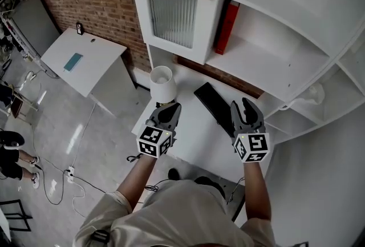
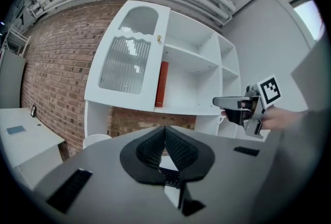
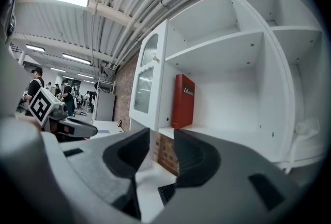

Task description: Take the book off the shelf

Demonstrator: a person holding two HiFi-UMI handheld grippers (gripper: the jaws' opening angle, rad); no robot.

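Note:
A red book stands upright on the middle shelf of the white shelf unit, against the left wall of its compartment. It also shows in the left gripper view and the right gripper view. Both grippers hover over the white desk below the shelf, well short of the book. My left gripper has its jaws together with nothing held. My right gripper stands open, empty, pointing up towards the book.
A black keyboard lies on the desk between the grippers, and a white lampshade stands by the left gripper. A glass-fronted cabinet door hangs left of the book. A second white table and floor cables lie to the left.

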